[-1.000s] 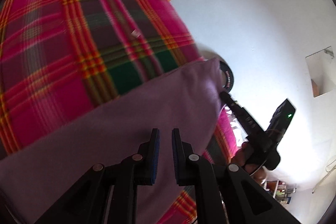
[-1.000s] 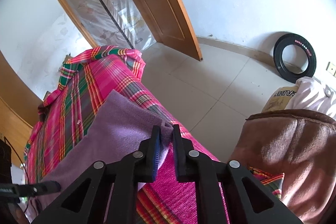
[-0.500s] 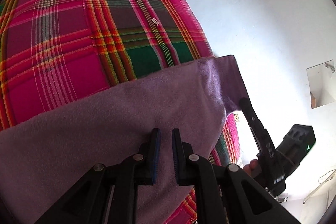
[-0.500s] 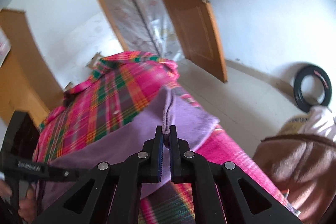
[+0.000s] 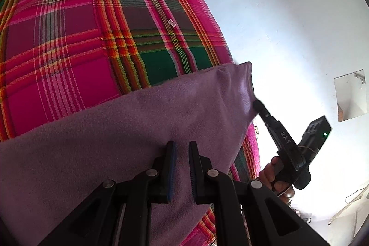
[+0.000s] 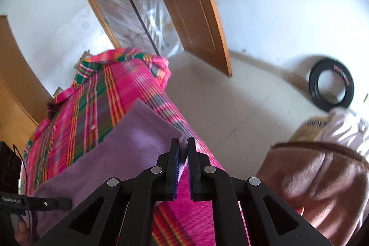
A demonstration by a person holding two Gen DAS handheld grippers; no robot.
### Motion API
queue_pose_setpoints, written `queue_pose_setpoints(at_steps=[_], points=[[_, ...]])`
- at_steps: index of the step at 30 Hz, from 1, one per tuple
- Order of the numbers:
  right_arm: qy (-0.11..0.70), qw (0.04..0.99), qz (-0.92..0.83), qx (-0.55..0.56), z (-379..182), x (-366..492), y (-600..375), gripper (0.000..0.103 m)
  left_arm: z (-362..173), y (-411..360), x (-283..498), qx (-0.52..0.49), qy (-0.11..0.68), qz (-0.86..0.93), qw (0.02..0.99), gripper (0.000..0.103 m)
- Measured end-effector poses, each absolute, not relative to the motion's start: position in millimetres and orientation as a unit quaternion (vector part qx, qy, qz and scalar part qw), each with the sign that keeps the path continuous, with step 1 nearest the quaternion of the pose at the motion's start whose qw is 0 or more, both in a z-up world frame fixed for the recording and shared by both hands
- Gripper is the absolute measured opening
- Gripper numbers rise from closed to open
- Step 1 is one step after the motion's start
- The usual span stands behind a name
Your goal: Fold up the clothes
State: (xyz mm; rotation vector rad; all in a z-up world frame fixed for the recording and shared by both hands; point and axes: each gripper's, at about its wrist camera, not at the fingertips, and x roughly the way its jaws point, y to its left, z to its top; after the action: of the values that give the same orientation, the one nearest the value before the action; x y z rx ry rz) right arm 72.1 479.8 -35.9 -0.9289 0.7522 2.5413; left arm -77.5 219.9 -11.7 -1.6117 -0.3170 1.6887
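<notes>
- A purple fleece cloth (image 5: 129, 130) is lying across a bed covered by a bright pink, green and orange plaid blanket (image 5: 92, 27).
- In the right wrist view, the right gripper (image 6: 183, 144) is pinching a bunched corner of the purple fleece cloth (image 6: 138, 137) between its nearly closed fingers, with a tuft of fabric poking up between the blue pads.
- In the left wrist view, the same right gripper (image 5: 256, 105) is appearing as a black tool gripped by a hand (image 5: 274, 176), with the cloth's far corner draping over its tip and lifting off the blanket.
- The left gripper (image 5: 182, 149) is sitting over the near part of the cloth with its fingers a narrow gap apart; purple fabric is showing in the gap, but whether it is being clamped or only lying beneath cannot be told.
- The left gripper's black body (image 6: 41, 202) is also showing at the lower left edge of the right wrist view, beside the cloth.
- Beyond the bed, a wooden door (image 6: 191, 4) is standing open onto a pale tiled floor (image 6: 242, 103).
- A black tyre (image 6: 331, 84) is leaning against the white wall.
- A brown fuzzy blanket (image 6: 322, 188) is lying at the lower right, next to the plaid blanket.
</notes>
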Motion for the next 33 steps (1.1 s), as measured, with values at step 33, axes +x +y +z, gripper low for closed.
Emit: queue_pose_setpoints(at_steps=[33], points=[[0.13,0.104,0.943,-0.289,-5,73,402,0.008,-23,222,-79,-0.632,-0.143,0.655,0.39,0.011]])
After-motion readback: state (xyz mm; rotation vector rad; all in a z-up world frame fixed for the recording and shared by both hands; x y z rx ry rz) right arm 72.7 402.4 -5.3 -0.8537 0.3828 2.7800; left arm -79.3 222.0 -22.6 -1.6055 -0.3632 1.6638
